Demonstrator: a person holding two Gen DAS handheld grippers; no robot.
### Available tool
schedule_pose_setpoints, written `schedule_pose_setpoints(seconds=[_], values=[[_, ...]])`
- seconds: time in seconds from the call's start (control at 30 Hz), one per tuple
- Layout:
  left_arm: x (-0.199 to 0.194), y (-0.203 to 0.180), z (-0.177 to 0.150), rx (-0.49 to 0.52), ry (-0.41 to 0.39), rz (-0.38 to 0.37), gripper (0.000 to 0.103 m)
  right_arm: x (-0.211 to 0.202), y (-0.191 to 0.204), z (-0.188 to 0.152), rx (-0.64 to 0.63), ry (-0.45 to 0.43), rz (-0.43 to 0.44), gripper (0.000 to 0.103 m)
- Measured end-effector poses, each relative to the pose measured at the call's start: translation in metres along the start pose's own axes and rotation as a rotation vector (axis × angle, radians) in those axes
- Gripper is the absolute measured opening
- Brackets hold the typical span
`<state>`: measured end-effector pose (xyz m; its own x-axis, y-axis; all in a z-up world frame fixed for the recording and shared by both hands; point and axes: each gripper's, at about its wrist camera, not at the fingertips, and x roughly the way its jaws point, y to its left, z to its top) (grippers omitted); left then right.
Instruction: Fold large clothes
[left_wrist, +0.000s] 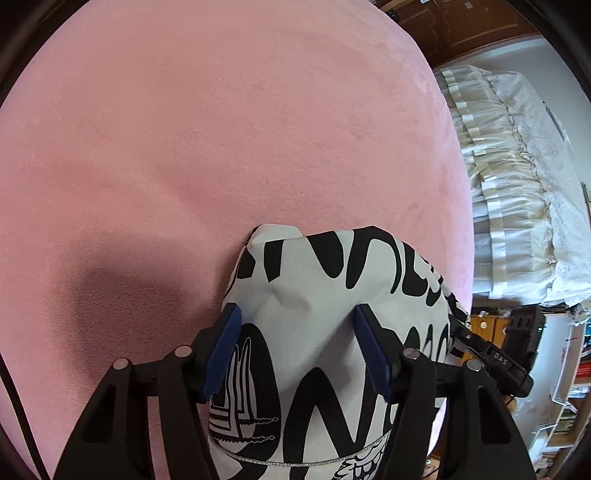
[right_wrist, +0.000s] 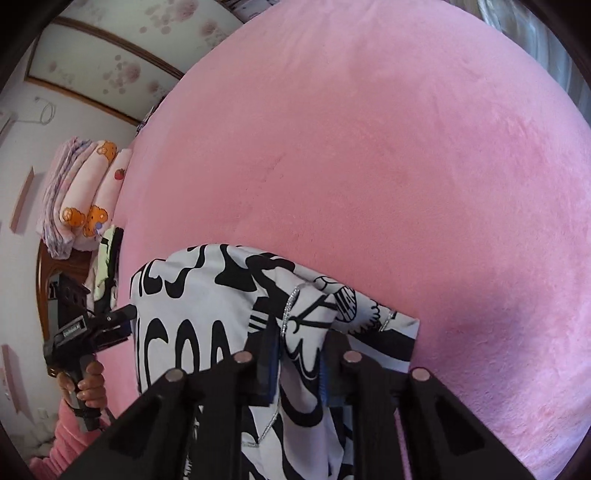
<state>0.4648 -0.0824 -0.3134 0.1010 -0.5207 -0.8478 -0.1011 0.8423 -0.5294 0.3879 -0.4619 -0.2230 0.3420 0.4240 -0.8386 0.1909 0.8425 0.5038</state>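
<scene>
The left gripper (left_wrist: 297, 341) stands with its blue pads (left_wrist: 221, 354) apart, the white garment with bold black lettering (left_wrist: 314, 295) bulging up between them; the pads seem to touch the cloth, though a firm pinch is hard to confirm. The right gripper (right_wrist: 299, 363) is clamped tight on a bunched fold of the same garment, which lies on the pink plush bed cover (right_wrist: 388, 166). The garment's near end is cut off below both views.
</scene>
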Motion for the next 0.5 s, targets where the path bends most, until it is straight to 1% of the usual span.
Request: schedule_pose_setpoints(seconds=[0.03,0.1,0.13,0.17,0.2,0.3,0.4,0.5], values=[[-0.001,-0.002,0.0,0.007,0.0,0.012,0.055,0.001,0.002,0.0,-0.008,0.002,-0.001,0.009],[0.0,-0.01,-0.001,0.022,-0.002,0.049,0.046,-0.001,-0.001,0.0,0.006,0.008,-0.011,0.007],[0.001,-0.014,-0.002,0.033,-0.003,0.08,0.043,-0.002,-0.002,-0.001,0.019,0.01,-0.019,0.006],[0.002,-0.017,-0.003,0.04,-0.004,0.108,0.038,-0.002,-0.003,-0.002,0.033,0.017,-0.027,0.006],[0.004,-0.02,-0.004,0.044,-0.009,0.137,0.034,-0.001,-0.003,-0.003,0.044,0.016,-0.039,0.006],[0.005,-0.022,-0.004,0.036,-0.014,0.153,0.03,-0.001,-0.01,-0.005,0.059,0.016,-0.054,0.006],[0.009,-0.024,-0.003,0.046,-0.012,0.174,0.029,0.002,-0.018,-0.006,0.092,0.024,-0.057,0.006],[0.012,-0.025,-0.001,0.065,-0.006,0.195,0.029,0.008,-0.022,-0.009,0.096,0.02,-0.085,0.006]])
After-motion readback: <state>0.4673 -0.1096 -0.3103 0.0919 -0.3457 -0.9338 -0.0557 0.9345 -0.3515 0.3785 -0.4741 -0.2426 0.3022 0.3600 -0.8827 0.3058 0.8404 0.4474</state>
